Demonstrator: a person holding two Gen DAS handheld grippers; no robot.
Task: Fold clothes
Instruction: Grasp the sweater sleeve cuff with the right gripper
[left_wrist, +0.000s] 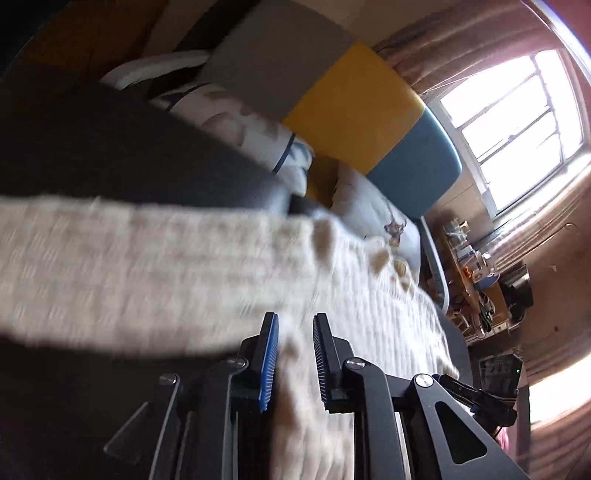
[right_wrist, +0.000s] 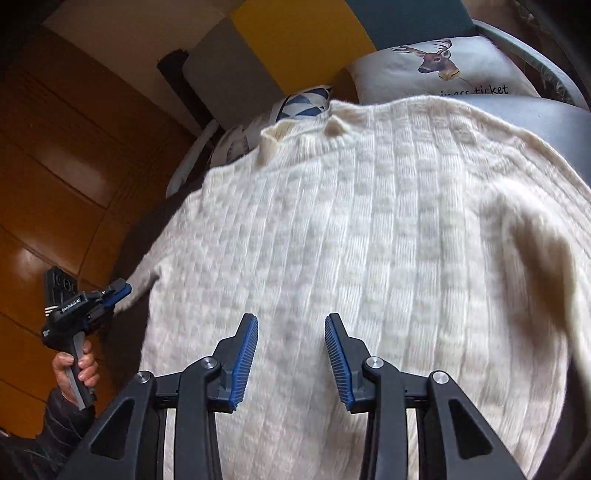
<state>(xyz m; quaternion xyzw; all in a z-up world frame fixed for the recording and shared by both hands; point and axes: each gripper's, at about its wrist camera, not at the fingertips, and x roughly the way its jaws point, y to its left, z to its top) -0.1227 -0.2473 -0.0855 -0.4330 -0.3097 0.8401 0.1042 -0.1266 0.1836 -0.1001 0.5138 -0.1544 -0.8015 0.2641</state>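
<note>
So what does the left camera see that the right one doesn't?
Only the left wrist view shows the bright window and a cluttered table below it. Only the right wrist view shows the wooden wall, the left gripper pinching the sweater's sleeve, and the person's hand holding it. Both show the cream knit sweater, the deer pillow and the yellow panel.

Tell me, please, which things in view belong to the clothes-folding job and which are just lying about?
Belongs to the job:
- cream knit sweater, spread flat
- left gripper, sleeve between its fingers
- right gripper, open over the sweater

Just lying about:
- deer-print pillow
- blue-patterned pillow
- cluttered desk by the window
</note>
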